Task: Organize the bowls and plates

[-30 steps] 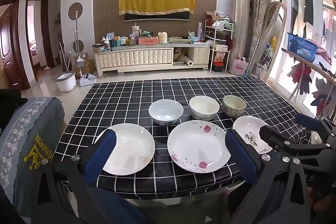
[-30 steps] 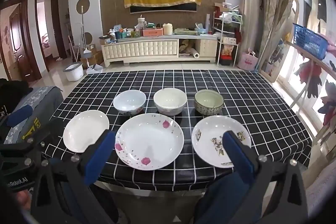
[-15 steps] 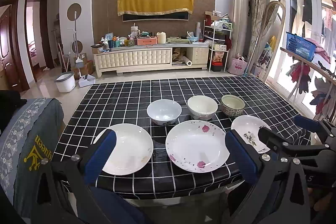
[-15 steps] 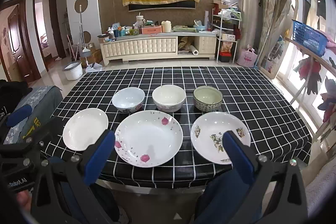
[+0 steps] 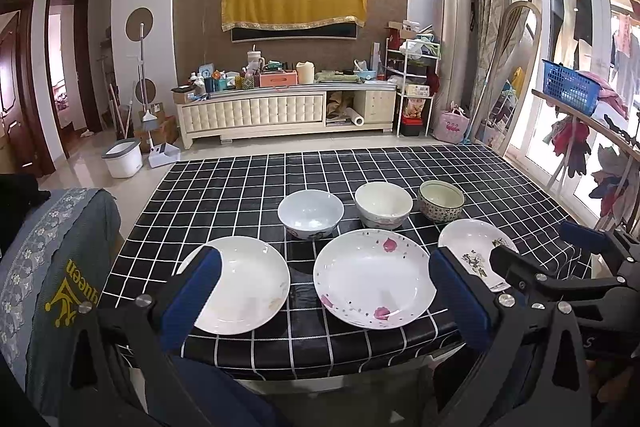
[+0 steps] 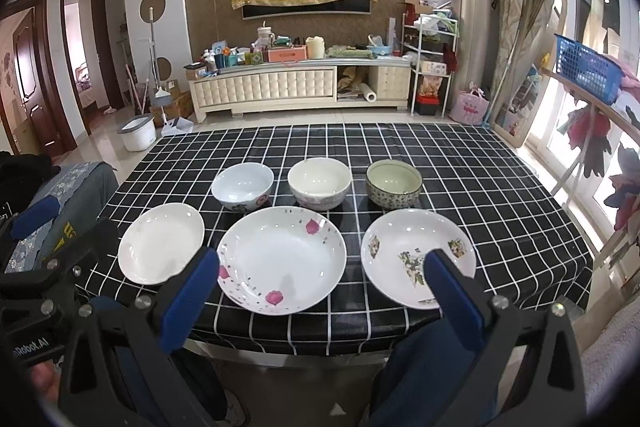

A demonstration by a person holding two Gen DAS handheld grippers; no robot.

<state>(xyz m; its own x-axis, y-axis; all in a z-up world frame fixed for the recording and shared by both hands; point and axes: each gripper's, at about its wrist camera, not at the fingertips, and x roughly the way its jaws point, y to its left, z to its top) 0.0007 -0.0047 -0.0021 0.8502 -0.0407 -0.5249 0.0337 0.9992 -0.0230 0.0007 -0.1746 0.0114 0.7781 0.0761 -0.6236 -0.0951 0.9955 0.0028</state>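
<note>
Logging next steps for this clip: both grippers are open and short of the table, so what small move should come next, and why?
Probably ease the right gripper forward and down toward the near rim of the botanical-print plate. Both grippers are open and empty, nothing is stacked yet, and that plate lies nearest its right finger. The left gripper could likewise take the plain white plate.

Left gripper (image 5: pixel 322 291) gapes wide over three plates (image 5: pixel 374 279) and three bowls (image 5: pixel 311 213)

The room is bright. Daylight pours in from the windows (image 5: pixel 560 39) on the right and washes them out. The plates (image 6: pixel 282 259) shine with small white spots. Edges bend and go black (fisheye lens). The middle is sharp.
</note>
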